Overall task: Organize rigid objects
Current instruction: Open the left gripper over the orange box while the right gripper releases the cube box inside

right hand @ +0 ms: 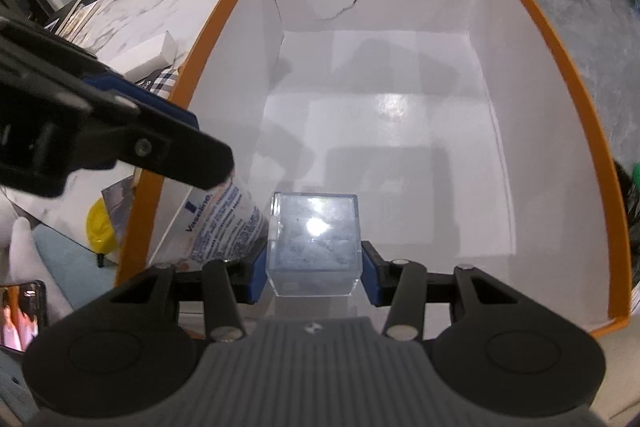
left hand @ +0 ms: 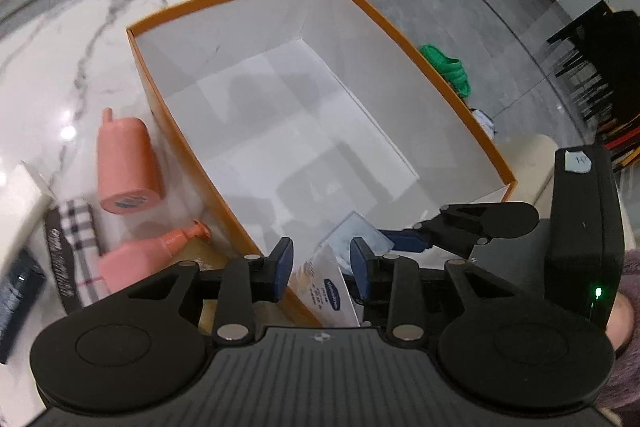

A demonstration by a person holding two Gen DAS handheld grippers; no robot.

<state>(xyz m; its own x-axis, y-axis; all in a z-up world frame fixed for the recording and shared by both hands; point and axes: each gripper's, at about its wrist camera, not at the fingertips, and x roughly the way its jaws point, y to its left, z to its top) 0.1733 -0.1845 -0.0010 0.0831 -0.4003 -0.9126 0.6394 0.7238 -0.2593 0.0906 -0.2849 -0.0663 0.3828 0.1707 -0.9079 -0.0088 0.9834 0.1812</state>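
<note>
- Big orange-rimmed box [left hand: 224, 131], white inside, sits on the marble tabletop [left hand: 60, 75]; its far corner reaches near the tabletop's far edge.
- Left gripper [left hand: 320, 267] hangs over the box's near wall, pointing steeply down. Blue fingers [left hand: 282, 267] stand apart, w/ a gap either side of the white Vaseline tube [left hand: 326, 291] between them; pads don't look pressed on it, so no grip that I can see.
- The tube leans inside the box against its near-left wall, close to the near corner; in the right wrist view its printed side [right hand: 224, 227] shows next to the clear cube.
- Right gripper [right hand: 312, 275] is inside the box too, fingers [right hand: 258, 279] clamped on both sides of a clear plastic cube [right hand: 314, 239]. Cube is held, just beside the tube, at the box's near end. Can't tell if its base touches the box floor.
- Rest of the box floor is bare white w/ shadows and glare.
- Outside the box, on the tabletop along its left wall: two pink bottles [left hand: 128, 163], both lying down, one nearer the gripper w/ its neck toward the box. A plaid pouch [left hand: 74, 239] lies beside them, toward the tabletop's left edge.
- Green slippers [left hand: 448, 67] on the grey floor beyond the box's right wall.
- A fuzzy sleeve [left hand: 628, 307] shows at the right edge behind the right gripper's body.
</note>
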